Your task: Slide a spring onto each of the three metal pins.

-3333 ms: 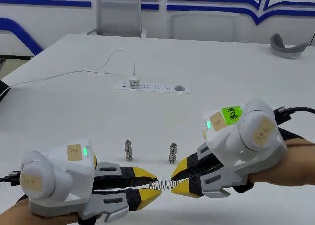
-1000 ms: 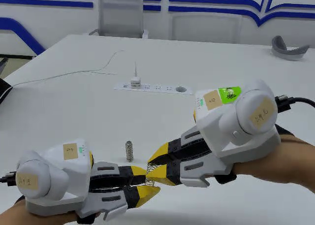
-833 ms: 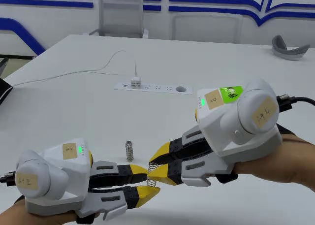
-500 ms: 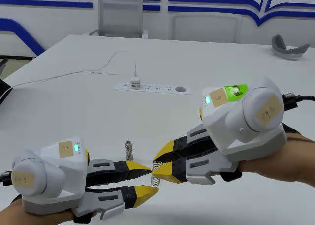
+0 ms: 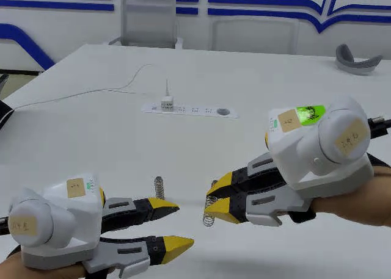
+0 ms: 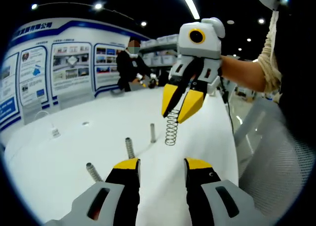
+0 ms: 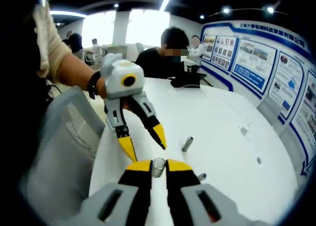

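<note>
A: Edges and room to move?
B: The white table (image 5: 275,96) is wide; its far edge lies well beyond the power strip (image 5: 186,108); its left edge slants toward the near-left; bare top lies between the strip and the work, and off to the right; open table shows between the two grippers' tips.

A: Jaws?
B: The left gripper (image 5: 184,224) is spread wide and holds nothing; the right gripper (image 5: 212,202) is clamped on the upper end of the spring (image 5: 208,217).

A: Spring's axis?
B: Near upright, slightly tilted; the lower end hangs free toward the table; whether it touches, cannot tell; in the right gripper view it shows end-on, a ring between the jaws.

A: Position against the pins?
B: Right of the coiled pin (image 5: 159,187); just in front of a second pin (image 5: 214,183), half hidden behind the right jaws; the left gripper view shows a row of pins (image 6: 129,148), three upright; the two nearer look coiled; the farthest is too small to tell; the spring sits beside it, on none.
</note>
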`<state>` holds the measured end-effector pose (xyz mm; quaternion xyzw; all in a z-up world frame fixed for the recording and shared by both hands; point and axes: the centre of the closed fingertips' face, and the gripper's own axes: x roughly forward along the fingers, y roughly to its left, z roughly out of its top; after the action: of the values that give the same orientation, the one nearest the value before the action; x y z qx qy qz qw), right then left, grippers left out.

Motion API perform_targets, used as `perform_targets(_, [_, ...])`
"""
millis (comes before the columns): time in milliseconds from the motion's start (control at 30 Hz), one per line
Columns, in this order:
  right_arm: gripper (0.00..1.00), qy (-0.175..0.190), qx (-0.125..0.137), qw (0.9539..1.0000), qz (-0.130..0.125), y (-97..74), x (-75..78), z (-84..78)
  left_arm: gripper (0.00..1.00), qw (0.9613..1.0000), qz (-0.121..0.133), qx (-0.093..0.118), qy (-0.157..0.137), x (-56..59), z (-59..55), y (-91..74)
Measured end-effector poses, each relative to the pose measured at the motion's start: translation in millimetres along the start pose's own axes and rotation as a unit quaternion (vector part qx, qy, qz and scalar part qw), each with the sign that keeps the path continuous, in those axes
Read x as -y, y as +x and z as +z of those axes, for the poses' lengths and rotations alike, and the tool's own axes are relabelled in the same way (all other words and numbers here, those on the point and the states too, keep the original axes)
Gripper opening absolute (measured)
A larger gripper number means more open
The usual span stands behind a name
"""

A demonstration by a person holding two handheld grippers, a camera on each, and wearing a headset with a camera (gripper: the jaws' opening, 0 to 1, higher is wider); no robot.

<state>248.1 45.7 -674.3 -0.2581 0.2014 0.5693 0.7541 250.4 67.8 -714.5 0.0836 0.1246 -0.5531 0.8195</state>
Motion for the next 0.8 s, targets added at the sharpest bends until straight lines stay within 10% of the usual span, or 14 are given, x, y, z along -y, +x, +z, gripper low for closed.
perform_targets(800, [0.12, 0.026, -0.011, 0.9979, -0.058, -26.5, 31.6, -19.3, 0.47, 0.9991, 0.036, 0.002, -0.021, -15.5, -13.3, -14.9])
